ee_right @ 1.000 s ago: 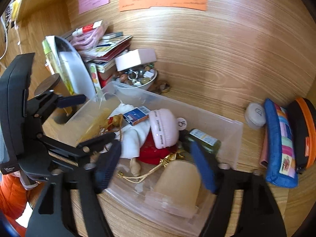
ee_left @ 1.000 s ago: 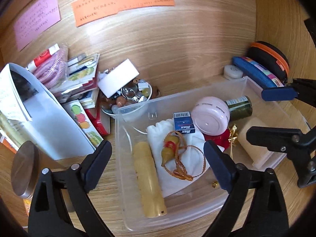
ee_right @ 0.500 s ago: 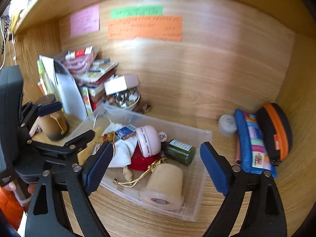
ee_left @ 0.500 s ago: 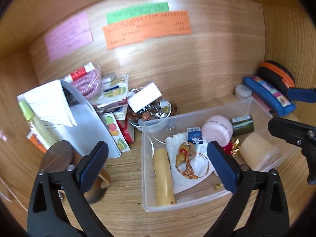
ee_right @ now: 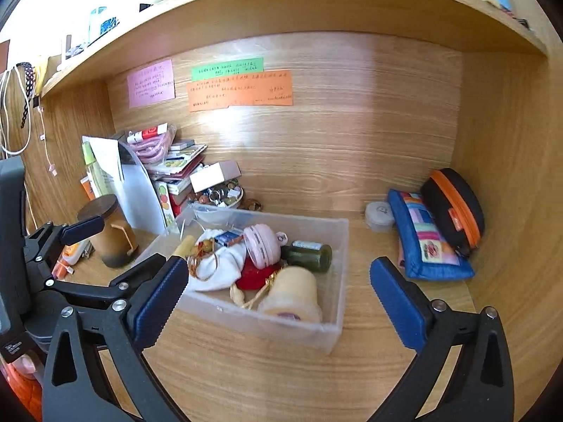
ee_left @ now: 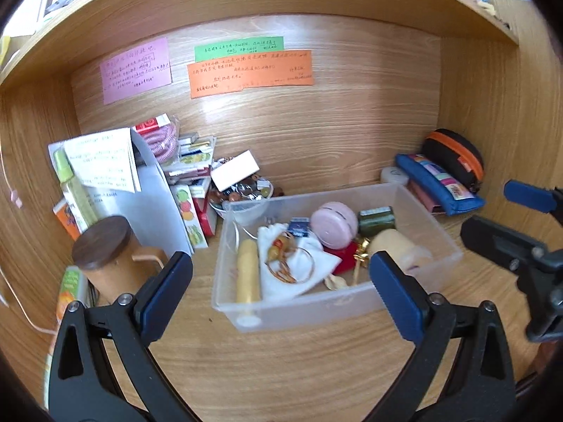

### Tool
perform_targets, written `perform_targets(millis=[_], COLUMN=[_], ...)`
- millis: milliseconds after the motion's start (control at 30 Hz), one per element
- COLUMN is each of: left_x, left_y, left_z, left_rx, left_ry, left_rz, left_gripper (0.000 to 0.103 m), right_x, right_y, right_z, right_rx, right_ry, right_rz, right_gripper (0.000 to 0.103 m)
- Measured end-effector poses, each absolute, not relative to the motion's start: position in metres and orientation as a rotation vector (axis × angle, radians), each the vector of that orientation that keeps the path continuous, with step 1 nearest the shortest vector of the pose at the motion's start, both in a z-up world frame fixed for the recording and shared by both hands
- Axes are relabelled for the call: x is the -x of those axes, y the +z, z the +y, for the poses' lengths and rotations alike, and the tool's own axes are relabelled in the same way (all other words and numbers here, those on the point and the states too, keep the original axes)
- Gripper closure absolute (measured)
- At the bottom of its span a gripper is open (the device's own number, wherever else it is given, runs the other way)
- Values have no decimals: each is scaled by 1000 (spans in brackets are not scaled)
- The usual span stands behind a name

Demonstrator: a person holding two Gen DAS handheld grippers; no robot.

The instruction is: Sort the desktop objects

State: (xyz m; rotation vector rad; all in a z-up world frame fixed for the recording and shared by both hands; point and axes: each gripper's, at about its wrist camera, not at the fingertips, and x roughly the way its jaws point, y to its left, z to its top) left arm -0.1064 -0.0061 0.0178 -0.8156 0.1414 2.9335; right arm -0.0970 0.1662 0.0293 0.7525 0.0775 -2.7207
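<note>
The clear plastic bin (ee_left: 415, 211) already gathers the pink case (ee_left: 334, 224) and green bottle (ee_left: 376, 218), so both the left gripper (ee_left: 281, 281) and right gripper (ee_right: 278, 293) hang spread wide and empty before it.

A wood-grain alcove fills both views: a back panel (ee_left: 316, 130) with side walls (ee_right: 506, 147) at left and right, and a matching worktop (ee_left: 288, 369) across the lower frame. An overhead shelf (ee_right: 281, 3) spans the top. Pink (ee_left: 135, 70), green (ee_left: 239, 48) and orange (ee_left: 250, 73) paper notes are stuck to the back panel, upper centre. Soft glare brightens the panel just below them.
</note>
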Motion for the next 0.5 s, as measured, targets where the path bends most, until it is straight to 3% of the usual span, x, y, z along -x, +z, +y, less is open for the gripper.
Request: perform_targets(millis=[500], left_x=[80], left_y=[12], left_z=[-7], left_rx=[818], left_ry=[2960], left_rz=[24], left_gripper=[1], right_x=[65], right_y=[11], right_z=[182], right_rx=[-762], right_ry=[-2776], right_rz=[109], right_gripper=[0])
